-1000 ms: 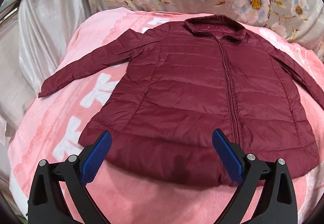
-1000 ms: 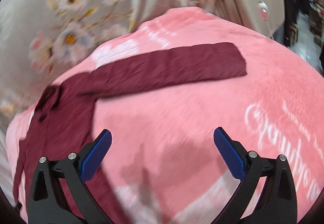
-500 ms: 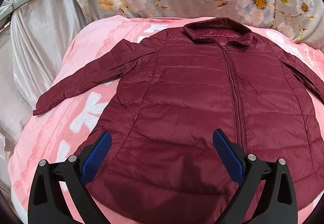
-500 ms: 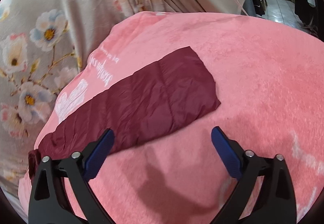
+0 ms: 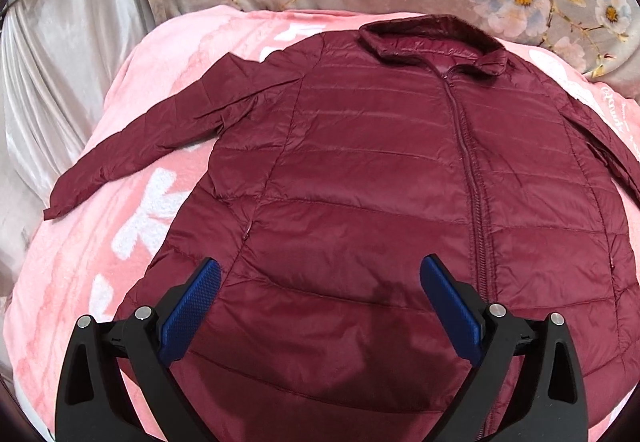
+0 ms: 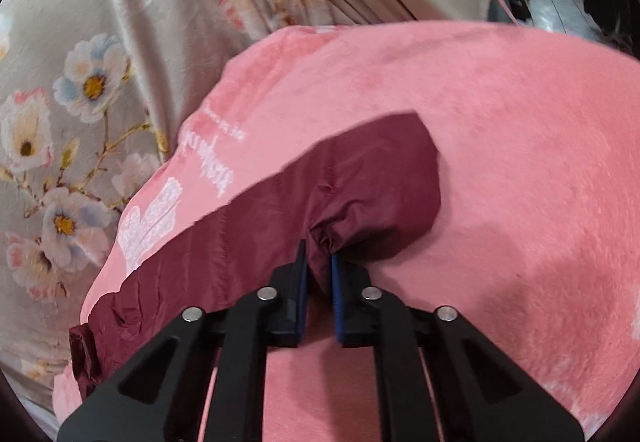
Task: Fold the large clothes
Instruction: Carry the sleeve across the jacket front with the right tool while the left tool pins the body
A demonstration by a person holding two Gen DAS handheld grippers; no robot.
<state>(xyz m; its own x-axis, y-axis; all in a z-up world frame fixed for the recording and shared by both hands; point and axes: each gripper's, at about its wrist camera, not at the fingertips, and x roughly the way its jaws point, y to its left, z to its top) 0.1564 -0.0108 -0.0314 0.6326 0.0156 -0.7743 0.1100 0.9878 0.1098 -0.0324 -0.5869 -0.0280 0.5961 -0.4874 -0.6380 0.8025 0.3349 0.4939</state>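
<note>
Maroon jacket, zipped, flat on pink blanket. Left tool: jaws wide, above hem, empty. Right tool: clamped on sleeve near cuff.

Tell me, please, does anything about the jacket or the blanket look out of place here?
Nothing stands out. The maroon jacket lies flat and zipped on the pink blanket; only its sleeve is bunched where the right gripper pinches it.

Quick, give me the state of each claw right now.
Left claw: open, holding nothing, above the maroon jacket.
Right claw: closed on the jacket sleeve near its cuff.
</note>
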